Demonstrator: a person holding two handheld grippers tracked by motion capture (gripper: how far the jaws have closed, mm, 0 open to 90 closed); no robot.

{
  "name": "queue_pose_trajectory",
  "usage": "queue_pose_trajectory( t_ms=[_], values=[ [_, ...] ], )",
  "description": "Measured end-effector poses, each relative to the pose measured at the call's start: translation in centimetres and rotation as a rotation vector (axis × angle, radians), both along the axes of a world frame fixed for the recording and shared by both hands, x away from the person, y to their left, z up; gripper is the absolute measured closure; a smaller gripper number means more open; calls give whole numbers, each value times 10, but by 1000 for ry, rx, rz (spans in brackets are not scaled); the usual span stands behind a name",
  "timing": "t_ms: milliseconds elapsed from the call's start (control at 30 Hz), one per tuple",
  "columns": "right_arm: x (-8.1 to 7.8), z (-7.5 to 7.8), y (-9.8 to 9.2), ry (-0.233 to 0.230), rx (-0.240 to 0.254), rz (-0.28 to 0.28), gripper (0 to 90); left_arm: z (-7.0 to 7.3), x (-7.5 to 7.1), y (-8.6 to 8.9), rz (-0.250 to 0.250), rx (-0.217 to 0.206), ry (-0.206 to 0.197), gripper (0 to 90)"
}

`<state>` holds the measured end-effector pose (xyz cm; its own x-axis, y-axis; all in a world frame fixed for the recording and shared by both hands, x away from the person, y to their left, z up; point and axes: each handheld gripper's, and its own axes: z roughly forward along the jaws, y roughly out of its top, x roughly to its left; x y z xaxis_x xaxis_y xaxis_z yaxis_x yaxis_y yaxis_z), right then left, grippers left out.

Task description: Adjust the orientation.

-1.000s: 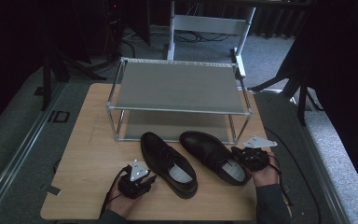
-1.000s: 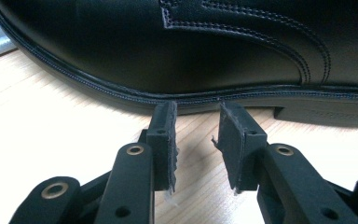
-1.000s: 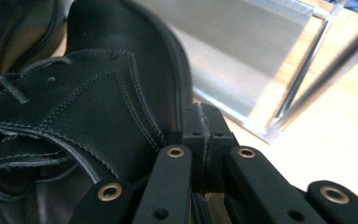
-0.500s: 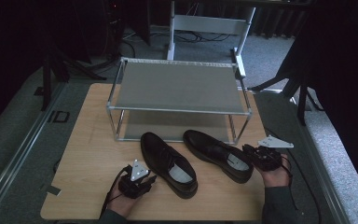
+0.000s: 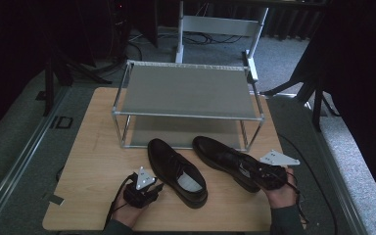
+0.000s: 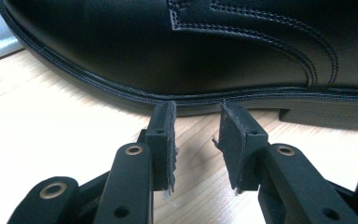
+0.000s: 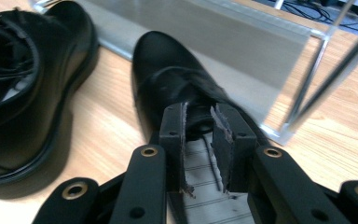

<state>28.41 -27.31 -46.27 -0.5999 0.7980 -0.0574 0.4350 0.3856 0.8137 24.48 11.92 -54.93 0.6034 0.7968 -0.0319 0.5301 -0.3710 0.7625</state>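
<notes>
Right gripper [image 5: 268,177] at the heel of the right shoe [image 5: 225,159]
Jaws narrowly parted over its opening, gripping nothing visible; close on the heel rim, then lift toward the rack [image 5: 188,93] at 12 o'clock (left gripper [image 6: 196,135] slightly open, empty, beside the left shoe [image 6: 205,51]).

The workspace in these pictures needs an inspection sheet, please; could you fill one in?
Surface: wooden table, bare in front.
Job's things: left shoe and right shoe, black leather, before a two-tier metal shoe rack.
Clutter: tape scrap at the table's left edge.
Grippers: left gripper open beside the left shoe's sole; right gripper open over the right shoe's opening.
Cables: floor cables behind.
Surroundings: dark; grey carpet.
</notes>
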Motion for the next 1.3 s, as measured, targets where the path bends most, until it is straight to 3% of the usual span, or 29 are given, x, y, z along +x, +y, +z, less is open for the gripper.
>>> queue_pose_trajectory(
  t_ms=[233, 733, 933, 967, 1167, 1300],
  values=[
    [-11, 3, 15, -9, -3, 37, 721, 0, 0, 0, 0, 2, -1, 662],
    [-21, 0, 67, 40, -12, 159, 645, 0, 0, 0, -2, 2, -3, 662],
    [-20, -1, 85, 63, 17, 186, 644, 0, 0, 0, -4, 5, -3, 661],
    [-19, -4, 98, 93, 25, 214, 648, 0, 0, 0, -4, 4, -3, 661],
    [-11, -16, 114, 135, -2, 216, 672, 1, -1, 0, -1, 1, -6, 661],
    [1, -26, 127, 169, -22, 198, 748, 0, 0, -1, -8, 4, 1, 660]
  ],
)
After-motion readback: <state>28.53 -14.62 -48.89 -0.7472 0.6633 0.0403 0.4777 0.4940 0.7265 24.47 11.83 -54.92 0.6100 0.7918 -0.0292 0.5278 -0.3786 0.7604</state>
